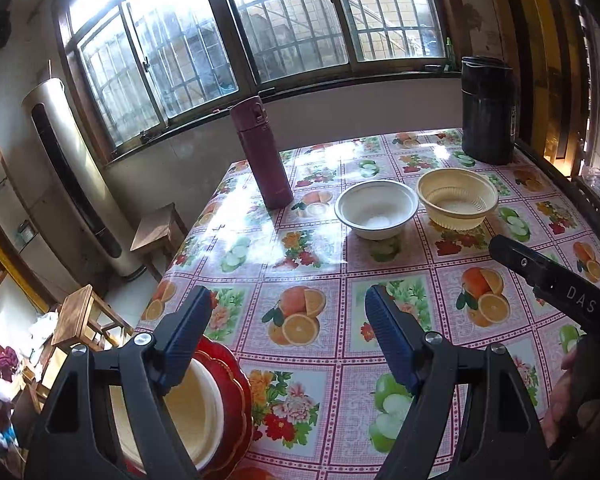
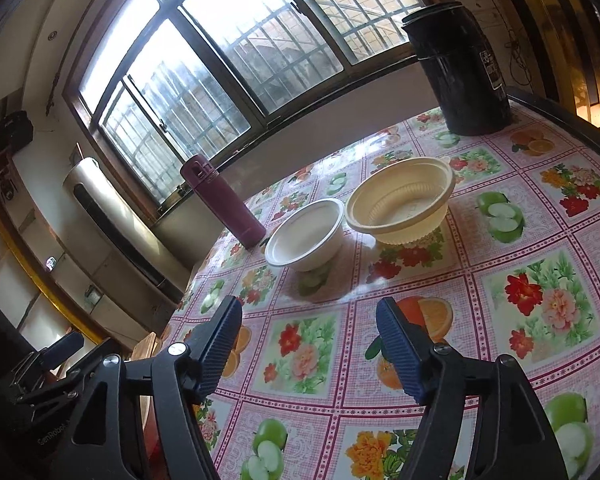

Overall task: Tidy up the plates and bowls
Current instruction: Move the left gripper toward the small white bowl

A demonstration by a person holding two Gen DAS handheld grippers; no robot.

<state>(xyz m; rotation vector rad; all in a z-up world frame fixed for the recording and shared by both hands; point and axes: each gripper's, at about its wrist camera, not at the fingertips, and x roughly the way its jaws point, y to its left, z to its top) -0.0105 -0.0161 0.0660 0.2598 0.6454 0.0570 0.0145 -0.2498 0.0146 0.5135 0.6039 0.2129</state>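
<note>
A white bowl (image 1: 375,208) (image 2: 306,237) and a cream ribbed bowl (image 1: 457,197) (image 2: 402,200) stand side by side, apart, on the fruit-patterned tablecloth (image 1: 312,280) (image 2: 500,280). At the near left edge a cream plate (image 1: 196,408) lies on a red plate with a gold rim (image 1: 236,392), partly behind my left finger. My left gripper (image 1: 288,312) is open above the cloth with nothing between its blue pads (image 1: 392,344). My right gripper (image 2: 308,320) is open and empty too, short of the bowls; its black body (image 1: 556,280) shows at the right of the left wrist view.
A maroon flask (image 1: 265,156) (image 2: 226,202) stands left of the bowls. A tall black container (image 1: 488,110) (image 2: 460,72) stands at the far right corner. Wooden stools (image 1: 84,316) and a white standing unit (image 1: 76,176) are beyond the table's left edge, below the window.
</note>
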